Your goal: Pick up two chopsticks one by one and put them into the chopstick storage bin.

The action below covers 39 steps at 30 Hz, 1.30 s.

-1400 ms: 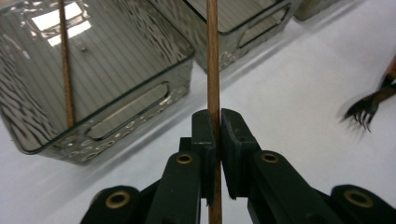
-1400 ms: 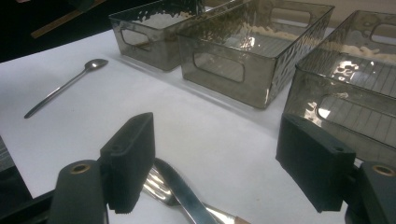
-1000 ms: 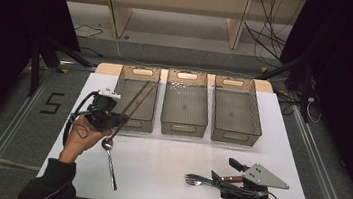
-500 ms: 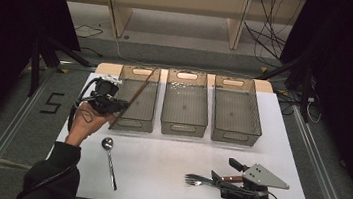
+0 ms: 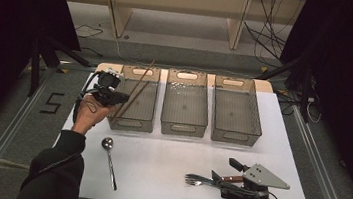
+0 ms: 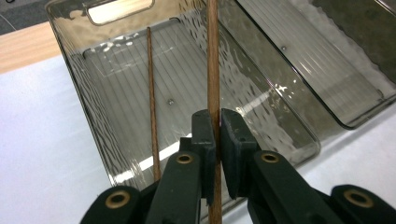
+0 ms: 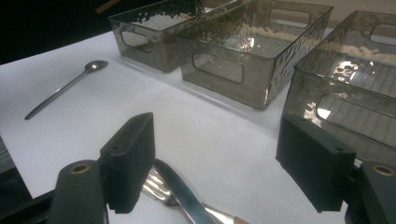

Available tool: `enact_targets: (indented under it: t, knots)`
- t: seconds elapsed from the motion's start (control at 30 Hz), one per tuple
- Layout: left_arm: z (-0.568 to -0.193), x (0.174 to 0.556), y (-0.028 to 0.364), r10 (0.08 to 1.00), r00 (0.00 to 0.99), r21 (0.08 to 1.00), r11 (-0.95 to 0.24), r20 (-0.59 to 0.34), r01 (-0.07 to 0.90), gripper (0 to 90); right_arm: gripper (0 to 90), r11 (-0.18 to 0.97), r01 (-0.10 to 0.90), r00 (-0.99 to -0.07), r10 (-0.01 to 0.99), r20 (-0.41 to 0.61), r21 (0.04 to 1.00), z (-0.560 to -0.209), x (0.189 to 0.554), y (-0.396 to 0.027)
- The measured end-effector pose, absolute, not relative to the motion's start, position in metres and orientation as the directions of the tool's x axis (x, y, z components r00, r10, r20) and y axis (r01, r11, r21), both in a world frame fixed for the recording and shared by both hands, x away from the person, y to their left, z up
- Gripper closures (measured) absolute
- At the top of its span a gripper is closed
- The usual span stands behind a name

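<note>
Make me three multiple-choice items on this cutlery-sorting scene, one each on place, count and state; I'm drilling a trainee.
1. Where does the spoon lie?
A on the white table
B in the middle bin
C in the right bin

2. How many clear bins stand in the row?
A two
B three
C four

3. The left hand-held gripper is
A wide open
B shut on a chopstick
C shut on a fork

Key: 1 A, it rests before the bins; 2 B, three side by side; 3 B, the pads pinch the wooden stick.
</note>
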<state>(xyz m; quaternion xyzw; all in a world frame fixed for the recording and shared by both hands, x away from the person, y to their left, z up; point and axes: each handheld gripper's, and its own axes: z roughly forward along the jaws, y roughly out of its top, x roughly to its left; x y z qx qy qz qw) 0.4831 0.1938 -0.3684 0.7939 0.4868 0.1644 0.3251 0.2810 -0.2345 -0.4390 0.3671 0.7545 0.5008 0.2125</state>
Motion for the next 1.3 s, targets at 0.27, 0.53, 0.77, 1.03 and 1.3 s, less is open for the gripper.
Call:
enact_targets:
  t: [0.27,0.53,0.77,1.03,1.3]
  knots:
    - [-0.374,0.499,0.190,0.885,0.465,0.664,-0.326,-0.037,0.673,83.9,28.7,0.231,0.341,-0.642,0.765,0.047,0.911,-0.439,0.281,-0.234]
    - [-0.385,0.510,0.189,0.898,0.438,0.650,-0.311,-0.038,0.693,83.9,28.7,0.228,0.341,-0.641,0.766,0.049,0.912,-0.439,0.281,-0.234]
    - [-0.393,0.515,0.191,0.902,0.428,0.647,-0.297,-0.050,0.702,83.9,28.7,0.228,0.341,-0.642,0.765,0.048,0.912,-0.439,0.281,-0.235]
    - [-0.396,0.522,0.190,0.904,0.425,0.636,-0.303,-0.042,0.710,83.9,28.7,0.229,0.340,-0.642,0.765,0.048,0.912,-0.439,0.281,-0.234]
    - [-0.403,0.527,0.192,0.912,0.410,0.628,-0.300,-0.033,0.718,80.8,28.7,0.231,0.339,-0.644,0.763,0.047,0.912,-0.439,0.281,-0.235]
